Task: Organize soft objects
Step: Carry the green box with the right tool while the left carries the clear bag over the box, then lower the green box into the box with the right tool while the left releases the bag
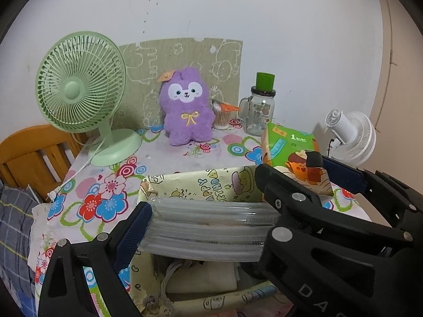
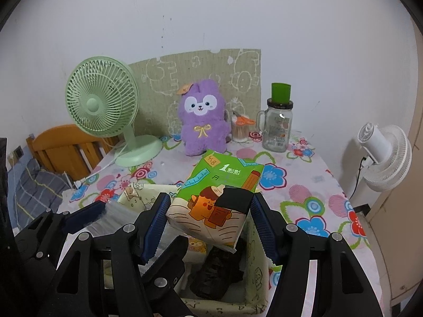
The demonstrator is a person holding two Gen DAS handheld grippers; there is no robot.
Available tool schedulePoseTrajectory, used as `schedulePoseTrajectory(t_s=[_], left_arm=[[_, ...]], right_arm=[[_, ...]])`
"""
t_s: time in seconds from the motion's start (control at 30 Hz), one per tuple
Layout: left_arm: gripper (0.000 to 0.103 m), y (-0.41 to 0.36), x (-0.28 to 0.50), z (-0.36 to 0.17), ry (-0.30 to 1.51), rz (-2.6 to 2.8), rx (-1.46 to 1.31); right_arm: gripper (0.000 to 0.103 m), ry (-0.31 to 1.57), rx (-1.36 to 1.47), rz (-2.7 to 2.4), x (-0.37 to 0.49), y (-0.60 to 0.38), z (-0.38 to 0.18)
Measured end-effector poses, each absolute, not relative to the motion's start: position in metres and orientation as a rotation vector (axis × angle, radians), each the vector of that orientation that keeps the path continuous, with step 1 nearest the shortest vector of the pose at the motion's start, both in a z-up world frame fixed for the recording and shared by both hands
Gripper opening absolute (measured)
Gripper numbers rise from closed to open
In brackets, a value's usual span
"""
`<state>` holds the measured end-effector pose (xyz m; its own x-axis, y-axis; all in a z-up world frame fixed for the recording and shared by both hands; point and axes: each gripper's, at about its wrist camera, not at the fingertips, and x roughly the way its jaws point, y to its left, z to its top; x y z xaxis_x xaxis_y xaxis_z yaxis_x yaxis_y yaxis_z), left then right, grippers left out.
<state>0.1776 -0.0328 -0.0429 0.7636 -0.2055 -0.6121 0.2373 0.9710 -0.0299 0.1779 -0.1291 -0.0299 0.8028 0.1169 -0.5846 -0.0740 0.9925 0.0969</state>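
Risks start nearest the cameras: left gripper (image 1: pixel 208 222) is clamped on a clear plastic zip pouch (image 1: pixel 208 227) held over the fabric storage box (image 1: pixel 185 185), and right gripper (image 2: pixel 208 219) is clamped on a green tissue pack (image 2: pixel 219 198) above the same box opening, with a dark item already inside. Both loads are crowded over one small opening, so the grippers look likely to bump, or one load could land on the rim and slide out. Tissue pack is squeezed only at its near end, with the far end tilting up toward 12 o'clock; it may pivot or slip when let go. Pouch is slick, could slide from the pads. Further back at 12 o'clock the purple plush bunny (image 2: pixel 202 117) sits on the floral tablecloth (image 2: pixel 312 192), not yet boxed; reaching for it risks knocking the glass mug jar (image 2: pixel 277 126) at 1 o'clock or the green desk fan (image 2: pixel 103 105) at 10 o'clock.
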Motion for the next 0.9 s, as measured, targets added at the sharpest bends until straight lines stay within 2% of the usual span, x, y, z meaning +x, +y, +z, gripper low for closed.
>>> schedulePoseTrajectory(t_s=[0.6,0.7,0.77,0.9], left_arm=[[0.100,-0.025,0.204,-0.072,0.754,-0.200,0.036],[0.100,-0.026,0.205,-0.075,0.763,-0.200,0.042],[0.100,-0.026,0.205,-0.076,0.765,-0.201,0.045],[0.100,-0.027,0.203,-0.076,0.760,-0.207,0.047]], right_arm=[[0.067,0.740,0.087,0.183,0.211,-0.122,-0.065],[0.076,0.758,0.088,0.187,0.213,-0.123,-0.068],[0.086,0.754,0.097,0.185,0.212,-0.124,-0.069],[0.089,0.751,0.104,0.176,0.208,-0.127,-0.069]])
